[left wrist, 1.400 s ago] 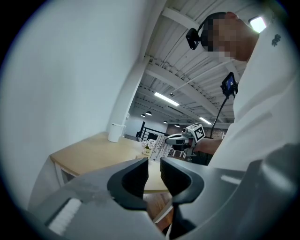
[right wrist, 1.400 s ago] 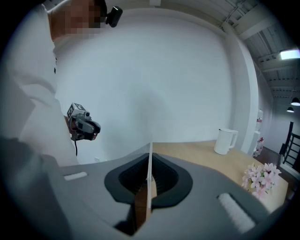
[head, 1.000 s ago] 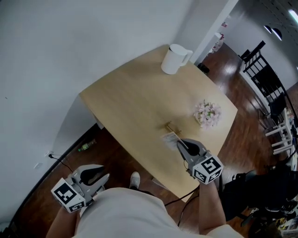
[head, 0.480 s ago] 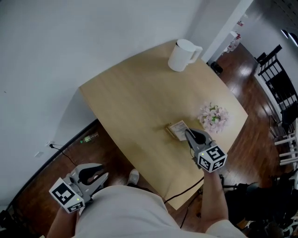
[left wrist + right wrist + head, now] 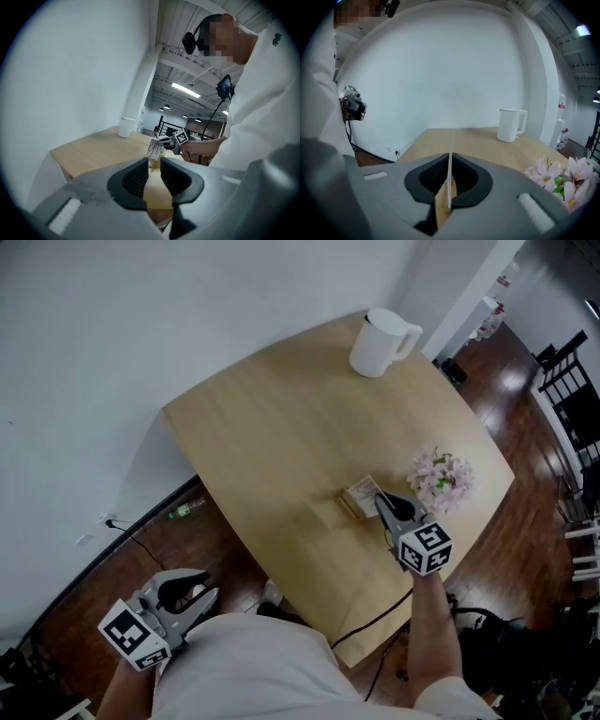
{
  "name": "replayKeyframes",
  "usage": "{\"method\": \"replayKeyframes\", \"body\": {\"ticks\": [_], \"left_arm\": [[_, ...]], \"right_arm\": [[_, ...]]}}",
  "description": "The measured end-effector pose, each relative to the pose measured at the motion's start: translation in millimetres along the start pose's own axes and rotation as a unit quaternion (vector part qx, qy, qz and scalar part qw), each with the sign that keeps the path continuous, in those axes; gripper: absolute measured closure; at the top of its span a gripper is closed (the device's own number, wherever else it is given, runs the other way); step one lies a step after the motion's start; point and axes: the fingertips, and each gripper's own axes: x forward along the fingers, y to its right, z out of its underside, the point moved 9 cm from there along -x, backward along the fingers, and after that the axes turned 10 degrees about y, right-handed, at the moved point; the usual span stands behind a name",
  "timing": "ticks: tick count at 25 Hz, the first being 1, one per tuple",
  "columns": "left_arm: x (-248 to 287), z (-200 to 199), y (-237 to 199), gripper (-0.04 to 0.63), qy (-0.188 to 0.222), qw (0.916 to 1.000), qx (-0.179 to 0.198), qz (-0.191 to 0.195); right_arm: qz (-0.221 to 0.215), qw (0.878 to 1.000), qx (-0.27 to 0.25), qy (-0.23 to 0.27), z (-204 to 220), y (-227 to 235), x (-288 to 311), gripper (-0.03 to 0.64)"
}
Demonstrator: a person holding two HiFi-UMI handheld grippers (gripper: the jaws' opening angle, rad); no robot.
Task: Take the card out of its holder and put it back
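My right gripper [image 5: 381, 499] is shut on the white card [image 5: 363, 491] and holds it upright over the table, just beside the small wooden holder [image 5: 348, 506]. Whether the card's edge sits in the holder's slot is unclear. In the right gripper view the card [image 5: 449, 173] shows edge-on, pinched between the pads of the right gripper [image 5: 450, 180]. My left gripper [image 5: 206, 597] hangs off the table's near-left side above the floor. In its own view the left gripper [image 5: 154, 169] has its jaws a little apart with nothing between them.
A white kettle [image 5: 382, 340] stands at the far corner of the light wooden table [image 5: 272, 437]. A bunch of pink flowers [image 5: 441, 480] sits right of the card. A white wall runs on the left; dark wooden floor and a cable lie below.
My right gripper has carried the card lower and further over the table, to the holder. The left gripper has barely shifted.
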Motion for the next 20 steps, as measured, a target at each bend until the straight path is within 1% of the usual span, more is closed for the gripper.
{"method": "replayKeyframes", "body": {"ticks": [5, 11, 20], "left_arm": [[5, 0, 2, 0.506, -0.007, 1.0000, -0.002, -0.003], [19, -2, 2, 0.506, -0.013, 0.9999, -0.003, 0.004], [30, -2, -2, 0.506, -0.016, 0.9998, -0.007, 0.012]], "right_arm": [[-0.002, 1.000, 0.007, -0.003, 6, 4, 3, 0.597], [-0.004, 1.000, 0.022, 0.005, 7, 14, 7, 0.597], [-0.017, 1.000, 0.013, -0.003, 8, 11, 6, 0.597]]}}
